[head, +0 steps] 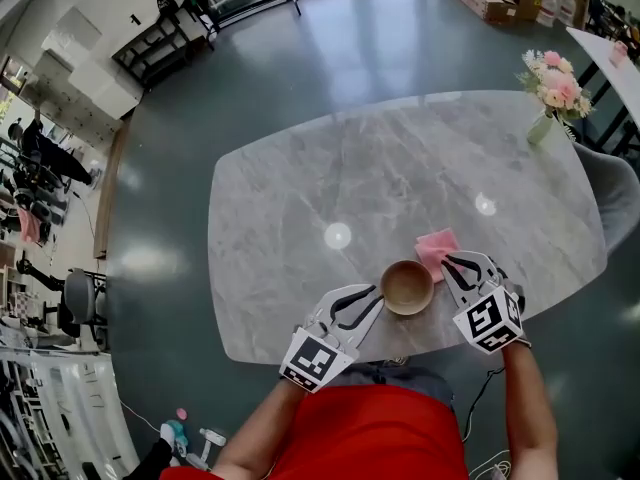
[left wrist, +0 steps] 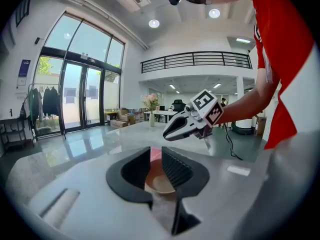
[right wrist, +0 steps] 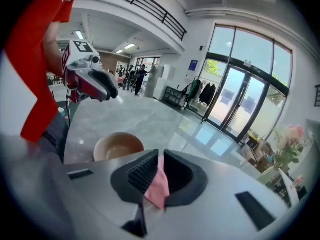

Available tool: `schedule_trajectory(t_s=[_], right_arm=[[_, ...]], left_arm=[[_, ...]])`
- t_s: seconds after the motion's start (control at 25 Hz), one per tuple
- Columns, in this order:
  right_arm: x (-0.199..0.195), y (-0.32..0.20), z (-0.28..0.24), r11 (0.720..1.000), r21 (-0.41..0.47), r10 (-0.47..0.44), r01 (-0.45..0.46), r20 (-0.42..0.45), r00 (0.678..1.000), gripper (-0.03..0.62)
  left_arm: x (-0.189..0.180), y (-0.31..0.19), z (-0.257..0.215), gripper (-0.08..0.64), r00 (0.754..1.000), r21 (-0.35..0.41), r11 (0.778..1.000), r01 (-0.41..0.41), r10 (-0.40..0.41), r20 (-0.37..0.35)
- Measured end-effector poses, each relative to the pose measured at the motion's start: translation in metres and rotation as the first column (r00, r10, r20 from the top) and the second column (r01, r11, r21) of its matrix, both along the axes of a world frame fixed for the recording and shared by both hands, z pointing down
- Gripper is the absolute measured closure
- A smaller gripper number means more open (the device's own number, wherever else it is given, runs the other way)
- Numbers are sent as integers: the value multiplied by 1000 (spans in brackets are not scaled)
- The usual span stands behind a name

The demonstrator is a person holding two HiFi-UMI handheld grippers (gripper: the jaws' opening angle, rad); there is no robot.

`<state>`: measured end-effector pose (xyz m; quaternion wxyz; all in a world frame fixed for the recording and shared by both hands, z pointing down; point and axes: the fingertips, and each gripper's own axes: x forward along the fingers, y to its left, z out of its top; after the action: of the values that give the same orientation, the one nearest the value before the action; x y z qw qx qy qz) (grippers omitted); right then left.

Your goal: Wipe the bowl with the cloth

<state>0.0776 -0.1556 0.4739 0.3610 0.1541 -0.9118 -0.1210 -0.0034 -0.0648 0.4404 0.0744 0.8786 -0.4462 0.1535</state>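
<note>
On table (head: pixel 300 218), tan bowl (head: pixel 407 287), pink cloth (head: pixel 436 248)

Bowl (left wrist: pixel 160 184) partly behind jaws of left tool (left wrist: pixel 156 150), cloth (right wrist: pixel 157 186) mostly behind right tool (right wrist: pixel 160 151)

Open tabletop (head: pixel 300 198) beyond bowl (head: pixel 407 286); flower vase (head: pixel 541 128) at far corner
</note>
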Motion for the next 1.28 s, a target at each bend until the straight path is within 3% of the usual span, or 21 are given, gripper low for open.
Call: schedule_trajectory(t_s=[0.32, 0.48, 0.64, 0.88, 1.04, 1.28], right_arm=[[-11, -10, 43, 995, -65, -82, 72, -150, 985, 529], [-10, -8, 46, 986, -153, -89, 71, -116, 989, 529], [-9, 5, 48, 945, -326, -58, 42, -38, 998, 522], [-15, 23, 60, 880, -475, -17, 10, -10, 1000, 471], [-19, 25, 69, 846, -533, 20, -15, 2, 1000, 466], [-24, 29, 79, 817, -575, 31, -35, -16, 999, 487]], left_arm=[[-1, 8, 28, 436, 999, -74, 996, -48, 49, 16], [1, 12, 50, 371, 995, -125, 989, -84, 91, 49], [4, 15, 71, 330, 993, -158, 982, -99, 108, 50], [13, 12, 76, 280, 991, -147, 981, -128, 133, 22], [15, 5, 74, 267, 992, -150, 981, -125, 123, -21], [17, 5, 73, 264, 987, -157, 975, -156, 147, -67]])
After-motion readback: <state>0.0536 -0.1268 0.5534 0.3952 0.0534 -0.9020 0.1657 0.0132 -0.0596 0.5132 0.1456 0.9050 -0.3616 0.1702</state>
